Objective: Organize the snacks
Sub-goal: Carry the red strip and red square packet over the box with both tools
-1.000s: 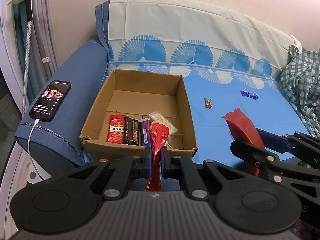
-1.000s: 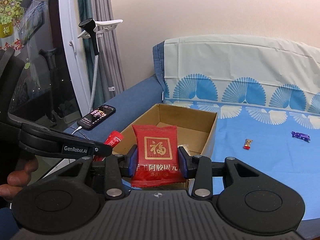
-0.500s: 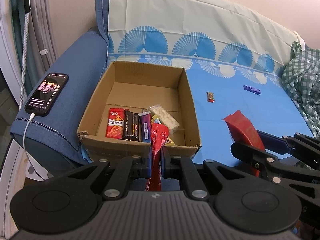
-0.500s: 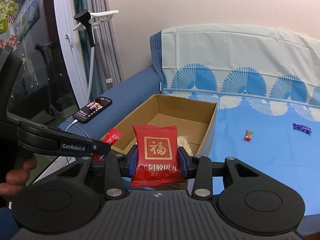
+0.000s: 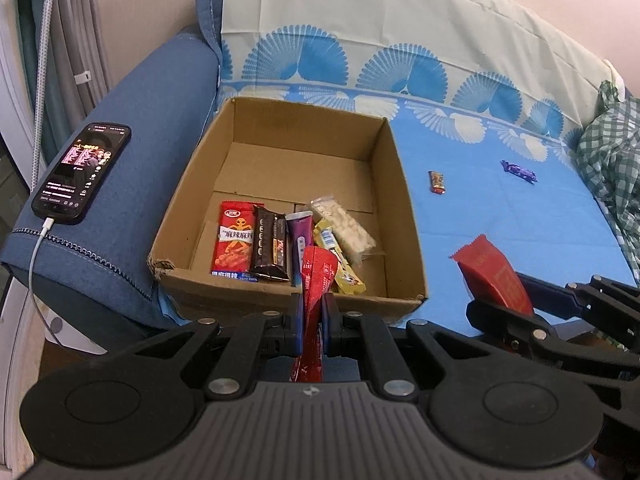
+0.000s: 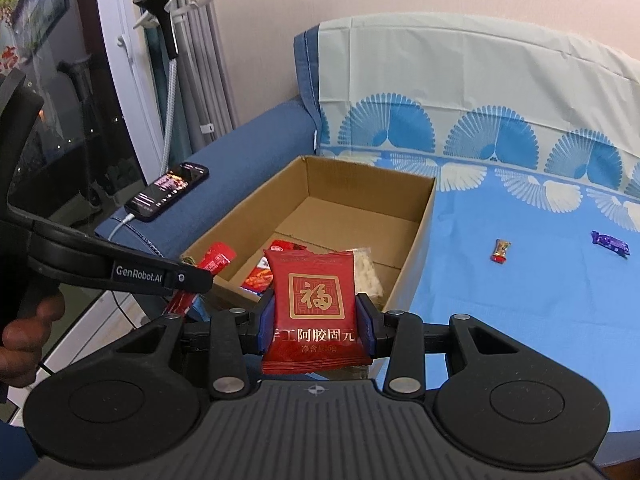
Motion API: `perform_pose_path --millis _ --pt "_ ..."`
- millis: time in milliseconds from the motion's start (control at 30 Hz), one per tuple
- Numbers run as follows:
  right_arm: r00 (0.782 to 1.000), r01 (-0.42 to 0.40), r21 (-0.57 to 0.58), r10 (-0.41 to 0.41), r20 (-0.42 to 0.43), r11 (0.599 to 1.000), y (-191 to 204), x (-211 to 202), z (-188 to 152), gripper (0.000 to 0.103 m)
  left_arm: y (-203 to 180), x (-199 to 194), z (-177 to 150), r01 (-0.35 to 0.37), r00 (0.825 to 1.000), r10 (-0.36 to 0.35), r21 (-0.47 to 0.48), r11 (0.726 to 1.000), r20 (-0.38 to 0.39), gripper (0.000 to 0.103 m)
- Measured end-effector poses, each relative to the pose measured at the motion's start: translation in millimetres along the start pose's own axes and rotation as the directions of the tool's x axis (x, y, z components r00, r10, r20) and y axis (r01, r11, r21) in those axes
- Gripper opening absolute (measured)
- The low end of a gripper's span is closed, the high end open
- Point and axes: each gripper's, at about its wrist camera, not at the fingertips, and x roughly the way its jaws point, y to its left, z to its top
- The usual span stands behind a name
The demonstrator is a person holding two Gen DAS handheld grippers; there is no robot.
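An open cardboard box (image 5: pixel 404 216) (image 6: pixel 420 232) sits on the blue sofa cover, with several snack packets lying side by side at its near end. My left gripper (image 5: pixel 311 312) is shut on a thin red stick packet (image 5: pixel 314 280), held just short of the box's near wall. My right gripper (image 6: pixel 316 320) is shut on a square red packet with a gold character (image 6: pixel 316 304), held near the box's near right corner; it also shows in the left wrist view (image 5: pixel 494 276). A small red-brown candy (image 5: pixel 437 181) (image 6: pixel 501 250) and a purple candy (image 5: pixel 519 171) (image 6: pixel 610 242) lie on the cover.
A phone (image 5: pixel 82 172) (image 6: pixel 166 192) on a charging cable lies on the blue armrest left of the box. A green checked cloth (image 5: pixel 612 168) is bunched at the far right. A phone holder on a flexible neck (image 6: pixel 168 40) stands by the curtains.
Both grippers have moved forward toward the box with their packets still held; the box looks nearer and is seen from higher up.
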Motion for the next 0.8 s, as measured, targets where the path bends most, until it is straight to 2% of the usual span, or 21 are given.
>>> perform_pose_path --millis 467,800 --pt "0.999 -0.013 0.019 0.014 -0.053 1.000 -9 66 34 0.043 27 48 60 -0.030 1.000 0.030 -0.045 0.999 0.003 0.009" --pt "0.996 -0.012 0.030 0.014 -0.091 0.999 -19 128 56 0.043 44 111 86 -0.062 0.995 0.058 -0.041 0.997 -0.080 0.010"
